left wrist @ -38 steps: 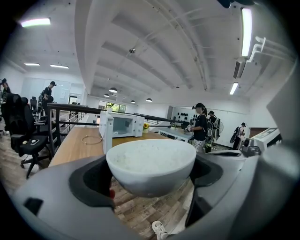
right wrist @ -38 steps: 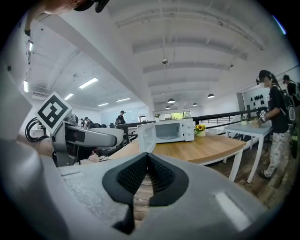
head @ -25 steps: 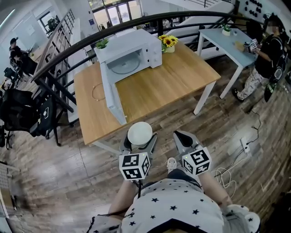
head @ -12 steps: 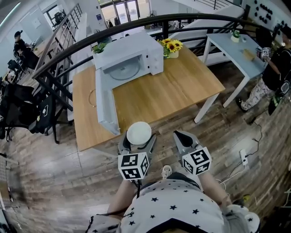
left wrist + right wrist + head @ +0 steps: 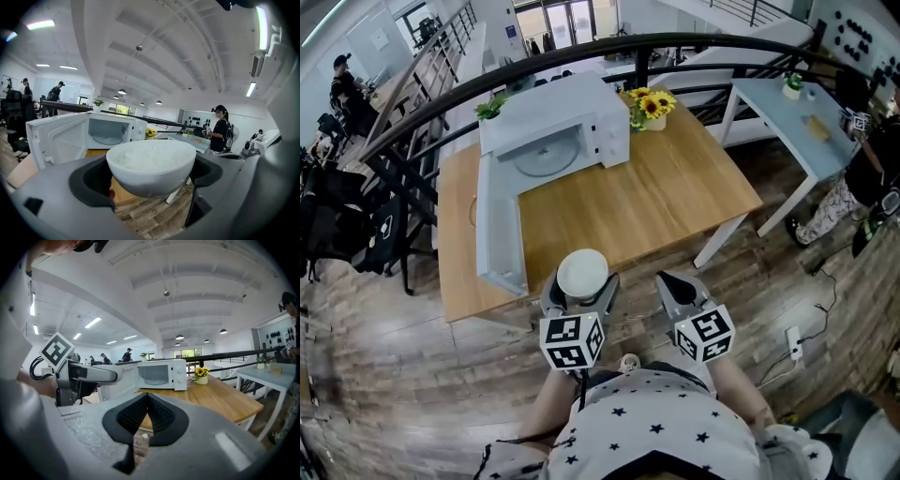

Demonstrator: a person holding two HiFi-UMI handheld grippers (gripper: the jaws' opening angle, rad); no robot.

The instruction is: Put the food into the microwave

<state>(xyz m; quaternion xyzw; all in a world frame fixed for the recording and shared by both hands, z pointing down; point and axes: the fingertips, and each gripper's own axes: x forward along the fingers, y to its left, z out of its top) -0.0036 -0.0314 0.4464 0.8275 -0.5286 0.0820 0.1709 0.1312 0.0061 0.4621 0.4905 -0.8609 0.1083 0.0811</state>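
While my left gripper (image 5: 579, 298) is clamping the bowl (image 5: 151, 164) of rice (image 5: 150, 153) near the table (image 5: 666, 202) edge, my right gripper (image 5: 146, 416) is riding pinched together, empty. I'm judging: carrying level, clearing the swung-out door (image 5: 495, 230), aiming for the microwave (image 5: 567, 103) and its bare glass plate (image 5: 546, 156).

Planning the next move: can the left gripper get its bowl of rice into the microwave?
Probably yes: the microwave has its door wide open, the turntable is bare, and the left gripper faces it.
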